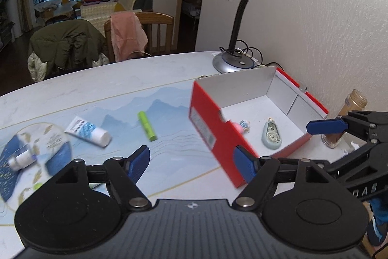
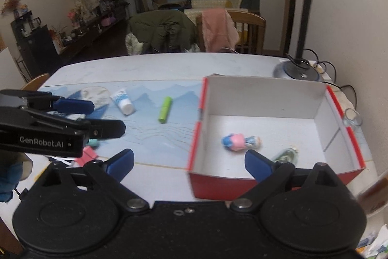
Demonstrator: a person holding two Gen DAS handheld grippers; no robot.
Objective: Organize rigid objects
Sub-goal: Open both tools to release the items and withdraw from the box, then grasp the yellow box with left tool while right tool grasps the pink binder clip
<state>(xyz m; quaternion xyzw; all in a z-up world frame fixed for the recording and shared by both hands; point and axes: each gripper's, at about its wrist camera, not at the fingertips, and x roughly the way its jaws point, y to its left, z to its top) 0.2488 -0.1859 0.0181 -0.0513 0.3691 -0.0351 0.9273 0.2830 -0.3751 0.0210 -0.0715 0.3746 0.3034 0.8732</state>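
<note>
Right wrist view: red box [image 2: 266, 123] sits open on the surface [image 2: 150, 64], near the lamp base [image 2: 297, 71].
Already boxed: a pink-and-blue figurine [image 2: 240, 141] and a pale green oval gadget [image 1: 271, 135] lie apart on the box floor.
Still outside: green tube [image 2: 165, 109], white tube [image 2: 123, 101] and a small white bottle [image 1: 20, 159] rest on the blue mat [image 1: 169, 137], well apart from the box.
Left tongs [image 1: 196, 162]: open, nothing between the blue pads, hovering over the mat beside the box wall.
Right tongs [image 2: 190, 162]: spread wide, empty, above the box's near edge.
Progress: by my judgement roughly under half done; the three loose items remain to be picked and boxed.
Uncertain: small pink and teal bits [image 2: 89, 149] near the surface edge may also belong.
</note>
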